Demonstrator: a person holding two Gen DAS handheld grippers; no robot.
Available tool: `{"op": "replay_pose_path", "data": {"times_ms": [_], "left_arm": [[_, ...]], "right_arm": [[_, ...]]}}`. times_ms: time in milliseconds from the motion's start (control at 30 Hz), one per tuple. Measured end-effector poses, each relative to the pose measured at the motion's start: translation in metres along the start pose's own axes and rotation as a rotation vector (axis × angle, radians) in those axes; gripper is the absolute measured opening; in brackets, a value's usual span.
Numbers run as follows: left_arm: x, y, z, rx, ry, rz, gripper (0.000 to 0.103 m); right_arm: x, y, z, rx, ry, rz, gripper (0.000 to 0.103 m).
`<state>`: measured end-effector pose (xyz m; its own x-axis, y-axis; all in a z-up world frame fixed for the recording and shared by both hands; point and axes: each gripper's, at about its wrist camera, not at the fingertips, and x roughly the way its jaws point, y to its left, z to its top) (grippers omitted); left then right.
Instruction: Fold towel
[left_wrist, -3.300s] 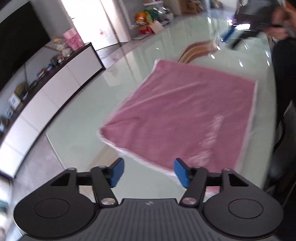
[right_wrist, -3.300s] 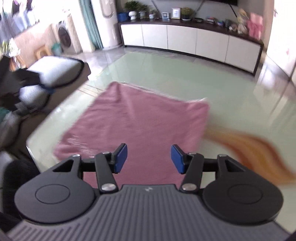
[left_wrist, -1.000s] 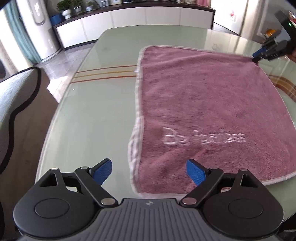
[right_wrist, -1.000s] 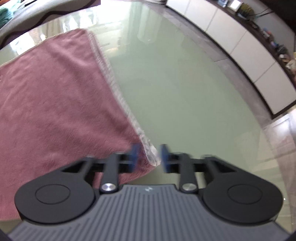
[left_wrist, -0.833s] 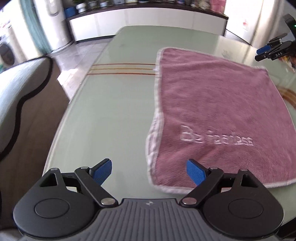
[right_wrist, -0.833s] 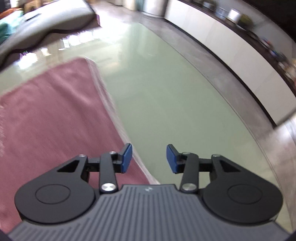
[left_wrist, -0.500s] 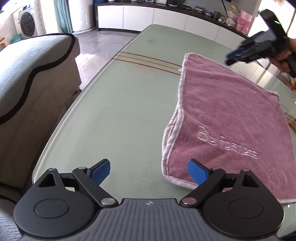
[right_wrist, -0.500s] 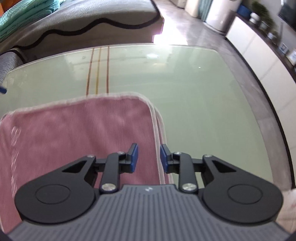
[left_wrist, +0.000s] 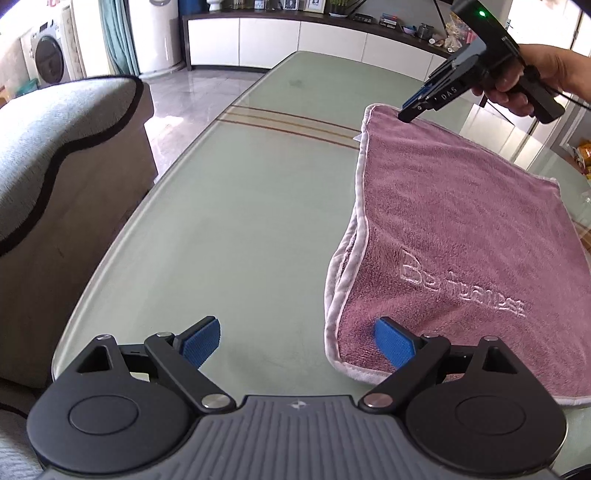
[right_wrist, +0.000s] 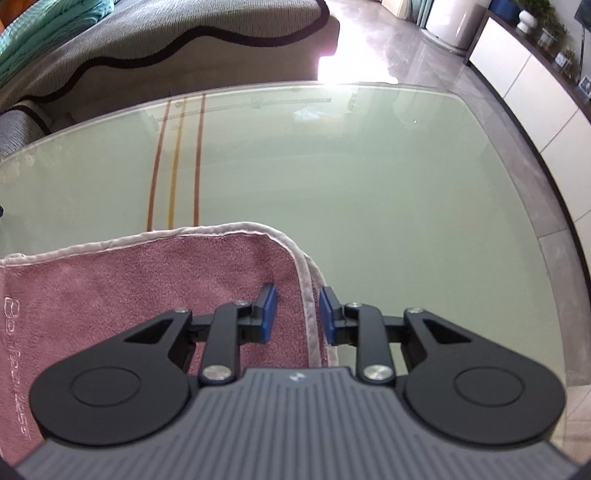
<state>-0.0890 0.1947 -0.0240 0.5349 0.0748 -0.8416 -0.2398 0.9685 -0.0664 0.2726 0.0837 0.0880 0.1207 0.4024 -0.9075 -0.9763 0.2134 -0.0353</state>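
A pink towel (left_wrist: 454, 221) with a pale hem and an embossed word lies folded double on the green glass table (left_wrist: 240, 229). My left gripper (left_wrist: 297, 341) is wide open at the towel's near left corner, its right pad over the cloth. My right gripper (right_wrist: 293, 314) is partly closed and straddles the towel's hem (right_wrist: 306, 295) at the far corner; the pads do not touch the cloth. The right gripper also shows in the left wrist view (left_wrist: 417, 105), above that far corner.
A grey sofa (left_wrist: 48, 147) with a dark wavy trim stands along the table's left side. White cabinets (left_wrist: 295, 40) line the far wall. Three orange stripes (right_wrist: 173, 158) run across the glass beyond the towel. The table edge (right_wrist: 554, 206) curves to the right.
My left gripper has swung left and down to the towel's near corner. My right gripper has moved over the far corner and narrowed its jaws around the hem.
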Motion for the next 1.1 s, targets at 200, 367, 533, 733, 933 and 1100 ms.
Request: {"op": "replay_pose_path", "data": {"times_ms": [200, 367, 533, 733, 933, 1100], "left_arm": [[-0.003, -0.004, -0.003, 0.035, -0.037, -0.008, 0.079], [-0.008, -0.01, -0.004, 0.041, -0.044, -0.062, 0.036], [-0.011, -0.016, -0.007, 0.055, -0.037, -0.069, 0.03], [-0.013, -0.013, -0.007, 0.047, -0.051, -0.081, 0.006], [-0.011, -0.009, -0.008, 0.034, -0.059, -0.082, 0.002], [-0.015, -0.011, -0.006, 0.042, -0.08, -0.09, 0.001]], "right_arm": [[0.009, 0.007, 0.008, -0.049, 0.019, -0.004, 0.012], [0.013, 0.01, 0.008, -0.061, 0.023, -0.016, 0.011], [0.012, 0.012, 0.004, -0.053, 0.02, -0.015, 0.012], [0.014, 0.011, 0.004, -0.046, 0.015, -0.009, 0.011], [0.011, 0.011, 0.005, -0.053, 0.005, -0.017, 0.007], [-0.002, 0.011, 0.003, -0.046, -0.019, -0.027, 0.006]]}}
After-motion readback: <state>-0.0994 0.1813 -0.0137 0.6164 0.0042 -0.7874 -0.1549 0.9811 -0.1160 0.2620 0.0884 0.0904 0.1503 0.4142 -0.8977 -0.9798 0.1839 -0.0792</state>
